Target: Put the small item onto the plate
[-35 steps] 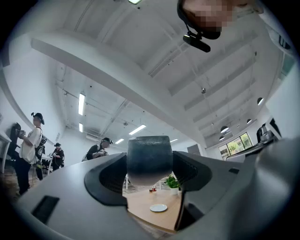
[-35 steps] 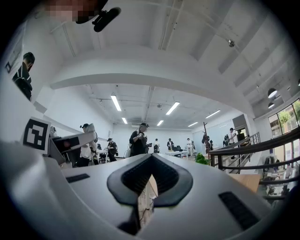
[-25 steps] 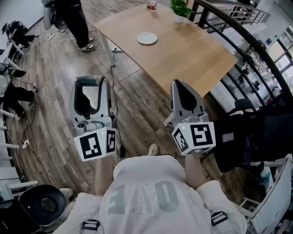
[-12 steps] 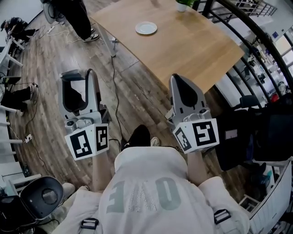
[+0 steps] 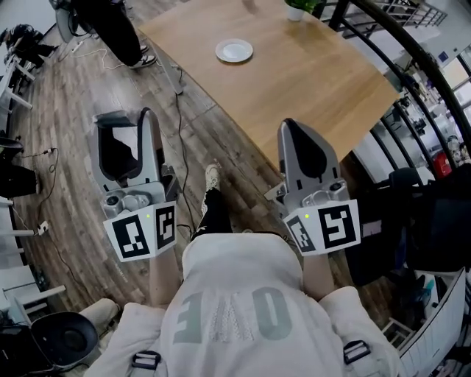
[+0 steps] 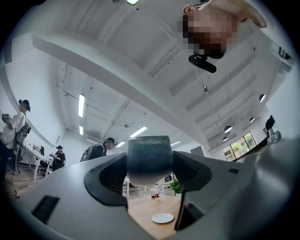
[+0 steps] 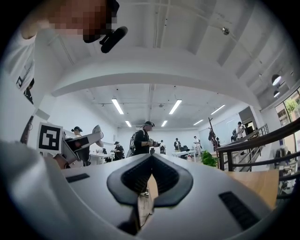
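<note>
Dark rounded small item (image 6: 150, 159) is pinched between the jaws of the left gripper (image 5: 124, 125), held up off everything, I'd guess so it can travel. The plate (image 5: 234, 51) sits on the wooden counter (image 5: 309, 88), well ahead of that gripper and a bit to its right. Meanwhile the right gripper (image 5: 300, 132) is clenched on nothing, probably just along for the ride

A dark wood-plank floor (image 5: 66, 184) is seen across the left and middle of the head view, with a cable (image 5: 177, 118) trailed over it. A pale wooden counter (image 5: 309, 81) is set at the upper right, bordered by a black railing (image 5: 412, 70). A potted plant (image 5: 298, 9) is placed at its far edge. A white wall (image 7: 70, 110) and long ceiling lights (image 7: 117, 106) are shown in the right gripper view.
</note>
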Demonstrator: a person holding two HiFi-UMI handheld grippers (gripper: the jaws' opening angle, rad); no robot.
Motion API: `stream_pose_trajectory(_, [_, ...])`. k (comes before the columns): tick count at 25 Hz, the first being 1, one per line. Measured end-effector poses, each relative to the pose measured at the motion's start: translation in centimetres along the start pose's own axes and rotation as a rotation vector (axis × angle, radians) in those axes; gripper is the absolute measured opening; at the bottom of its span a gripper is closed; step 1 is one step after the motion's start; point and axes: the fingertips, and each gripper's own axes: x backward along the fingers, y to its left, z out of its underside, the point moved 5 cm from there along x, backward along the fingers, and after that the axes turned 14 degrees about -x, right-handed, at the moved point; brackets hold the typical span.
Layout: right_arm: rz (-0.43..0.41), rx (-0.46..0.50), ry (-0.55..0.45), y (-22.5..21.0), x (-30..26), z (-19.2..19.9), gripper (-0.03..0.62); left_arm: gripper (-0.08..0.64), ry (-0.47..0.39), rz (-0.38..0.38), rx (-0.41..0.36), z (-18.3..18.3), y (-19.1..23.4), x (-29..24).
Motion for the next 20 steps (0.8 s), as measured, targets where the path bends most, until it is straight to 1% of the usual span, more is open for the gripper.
stream_pose_trajectory(8, [0.033, 0.011, -0.016, -1.8, -7.6, -0.5, 0.017, 0.307, -0.019, 0.046, 0.021, 3.4, 1.6, -7.0])
stream_pose_trajectory(12, [0.067, 0.003, -0.009, -2.9, -12.9, 0.3, 0.017, 0.307, -0.012, 0.078, -0.008, 6.4, 3.0, -11.5])
stream_pose_trajectory(15, [0.062, 0.027, 0.002, -2.8, -17.1, 0.3, 0.017, 0.307, -0.018, 0.082, 0.014, 8.6, 4.7, -15.0])
stream_pose_trajectory(20, [0.067, 0.058, -0.012, -2.9, -24.1, -0.6, 0.017, 0.307, -0.049, 0.108, 0.04, 11.1, 7.4, -21.5])
